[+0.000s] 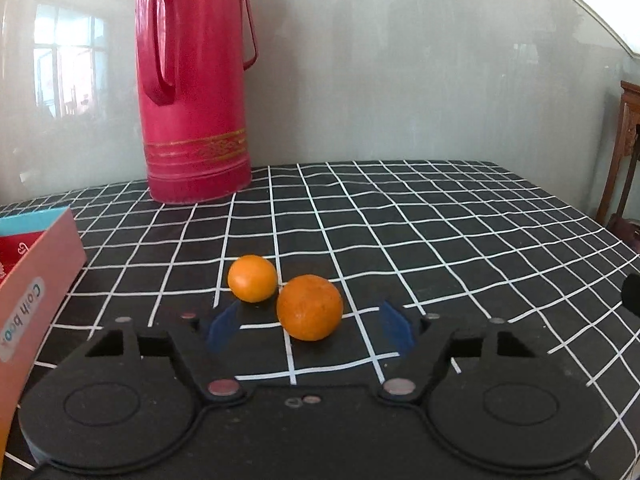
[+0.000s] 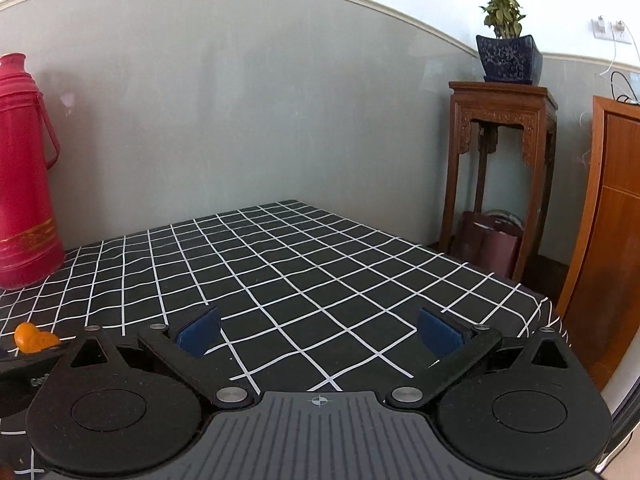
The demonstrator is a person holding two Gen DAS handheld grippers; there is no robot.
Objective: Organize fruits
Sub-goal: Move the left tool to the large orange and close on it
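Observation:
Two oranges lie side by side on the black checked tablecloth point(image 1: 460, 240). The larger orange point(image 1: 309, 307) is nearer, and the smaller orange point(image 1: 252, 278) touches its far left side. My left gripper point(image 1: 310, 320) is open. Its blue pads point(image 1: 223, 328) stand on either side of the larger orange with a gap on each side. My right gripper point(image 2: 319, 333) is open over bare cloth with nothing between its fingers. In the right wrist view the oranges point(image 2: 34, 340) show at the far left edge.
A tall red thermos point(image 1: 192, 80) stands at the back against the wall. An open pink box point(image 1: 36, 280) sits at the left. Off the table's right edge are a carved wooden stand point(image 2: 502, 120) bearing a potted plant and a wooden cabinet point(image 2: 612, 220).

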